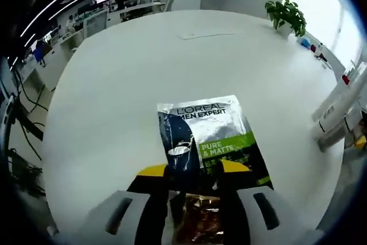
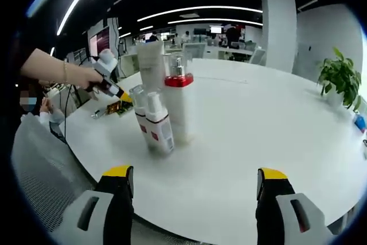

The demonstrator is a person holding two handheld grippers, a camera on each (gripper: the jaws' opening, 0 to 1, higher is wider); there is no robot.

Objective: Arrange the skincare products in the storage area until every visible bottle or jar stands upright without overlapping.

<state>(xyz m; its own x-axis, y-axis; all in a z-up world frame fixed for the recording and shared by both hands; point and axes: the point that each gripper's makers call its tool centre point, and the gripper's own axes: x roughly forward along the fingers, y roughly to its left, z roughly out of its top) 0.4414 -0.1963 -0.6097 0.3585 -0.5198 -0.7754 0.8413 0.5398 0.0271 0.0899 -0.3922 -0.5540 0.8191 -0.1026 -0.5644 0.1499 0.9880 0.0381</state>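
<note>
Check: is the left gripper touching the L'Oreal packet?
Touching. In the left gripper view, the left gripper has its yellow-tipped jaws closed on the near edge of the L'Oreal packet, which lies flat on the white table.

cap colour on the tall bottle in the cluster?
Red, under a clear cover, on the tall white bottle. Shows best in the right gripper view.
</note>
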